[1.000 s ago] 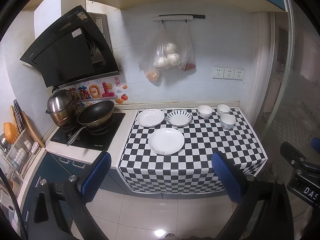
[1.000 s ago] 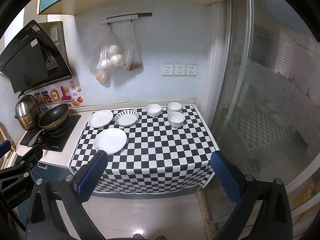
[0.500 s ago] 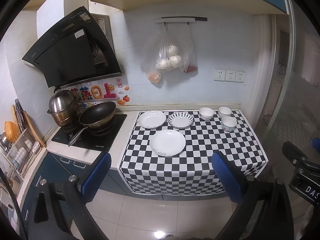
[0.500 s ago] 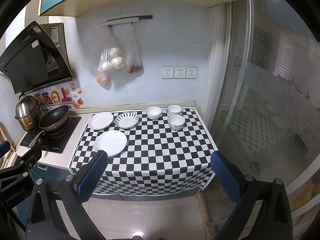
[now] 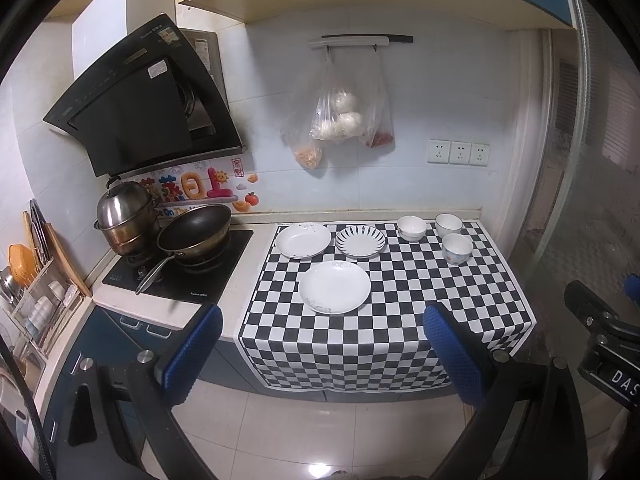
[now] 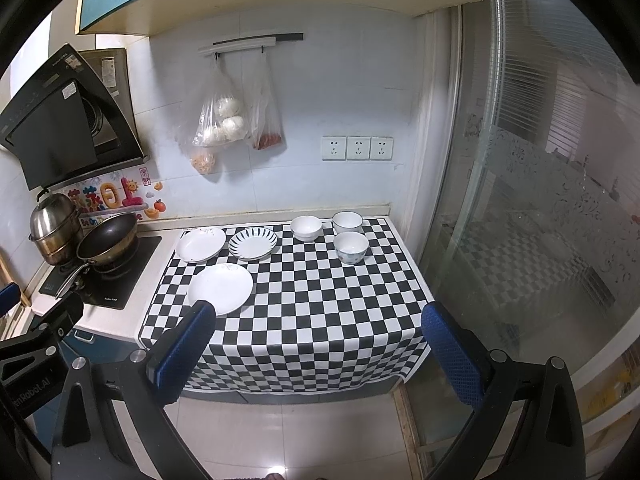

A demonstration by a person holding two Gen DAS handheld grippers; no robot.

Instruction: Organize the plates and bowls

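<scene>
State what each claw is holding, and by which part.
Nothing is held. The left claw and the right claw are both open and empty, short of the checkered counter.

A counter (image 5: 248,276) carries a checkered cloth (image 5: 400,300) with three plates (image 5: 334,287) and three bowls (image 5: 457,249); a stove (image 5: 180,276) sits just beside the cloth.
</scene>
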